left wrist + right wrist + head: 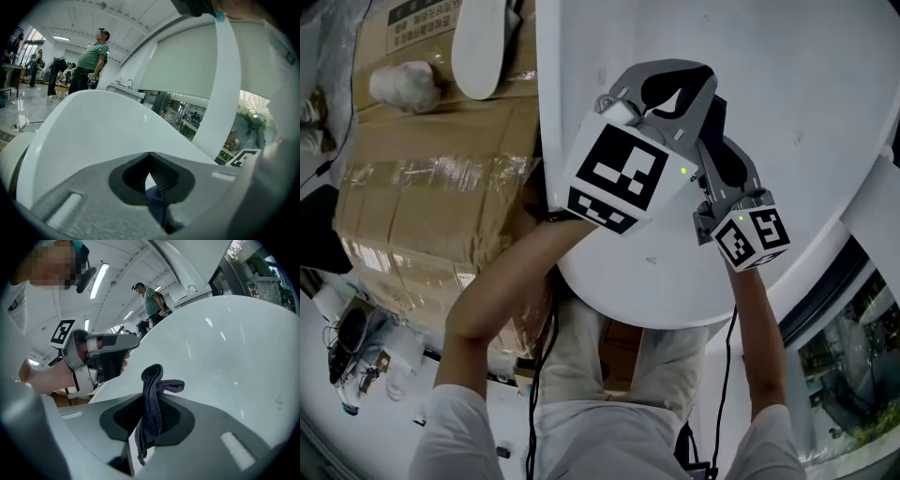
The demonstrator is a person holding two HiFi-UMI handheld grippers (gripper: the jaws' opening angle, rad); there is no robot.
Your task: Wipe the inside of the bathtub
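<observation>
Right gripper (147,401): jaws clamped on a folded dark grey wiping cloth (154,378), which stands up out of the jaws with its free end curled over, clear of any surface.

Left gripper (150,157): jaws pressed together; no object made out between them.

Both are held just beside each other above the near end of the glossy white bathtub (225,348). Taped brown cardboard boxes (422,187) lie to the left.

Progress: cloth in hand but not on the tub. No streaks or wet patches show, so wiped area is unknown. Judged: the wiping is left to do.
</observation>
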